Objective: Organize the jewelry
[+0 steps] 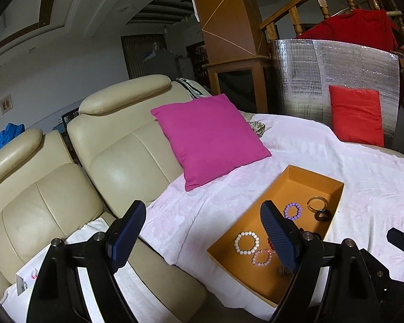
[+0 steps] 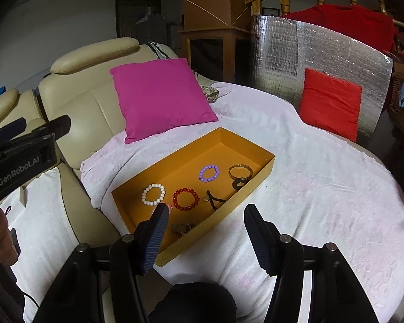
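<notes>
1. On the pink blanket (image 2: 309,188) I see the orange box (image 2: 258,172) holding white (image 2: 153,194), red (image 2: 186,199) and purple (image 2: 209,173) bracelets and a bangle (image 2: 240,172).
2. My left claw (image 1: 202,239) and right claw (image 2: 204,237) gape wide, gripping nothing.

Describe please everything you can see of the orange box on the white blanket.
The orange box is a long, shallow, open tray without a lid, apparently cardboard, orange inside and out. It lies flat on the white blanket, below the pink pillow. Inside lie loose pieces: white, red and purple bead bracelets, a metal bangle and some darker items. Neither gripper touches it.
</notes>
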The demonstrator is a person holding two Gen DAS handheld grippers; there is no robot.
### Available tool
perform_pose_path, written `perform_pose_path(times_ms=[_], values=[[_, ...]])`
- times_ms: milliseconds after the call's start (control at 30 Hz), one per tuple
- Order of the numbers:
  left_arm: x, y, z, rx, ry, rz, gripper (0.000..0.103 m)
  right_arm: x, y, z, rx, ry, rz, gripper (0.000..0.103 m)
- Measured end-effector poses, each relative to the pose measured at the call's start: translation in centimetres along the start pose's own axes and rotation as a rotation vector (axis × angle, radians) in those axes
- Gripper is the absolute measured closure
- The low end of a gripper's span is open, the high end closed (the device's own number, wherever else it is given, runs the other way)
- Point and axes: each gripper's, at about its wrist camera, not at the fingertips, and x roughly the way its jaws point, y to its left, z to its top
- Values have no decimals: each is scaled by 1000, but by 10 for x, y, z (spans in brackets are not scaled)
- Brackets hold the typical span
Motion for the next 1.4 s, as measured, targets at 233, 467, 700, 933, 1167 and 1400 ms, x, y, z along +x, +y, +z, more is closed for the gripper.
perform_pose_path(times_ms=[233, 467, 700, 933, 1167, 1400], values=[[2, 3, -1, -1, 6, 4, 16, -1, 2, 3, 3, -9, 0, 41], [6, 8, -3, -10, 20, 6, 15, -2, 3, 5, 6, -14, -2, 41], [8, 12, -5, -14, 25, 11, 15, -1, 3, 8, 16, -17, -1, 41], [12, 16, -8, -23, 30, 17, 15, 0, 8, 12, 16, -19, -5, 41], [18, 21, -9, -29, 38, 18, 15, 6, 12, 15, 12, -16, -6, 41], [21, 20, -9, -26, 40, 22, 15, 12, 12, 17, 15, -16, -4, 41]])
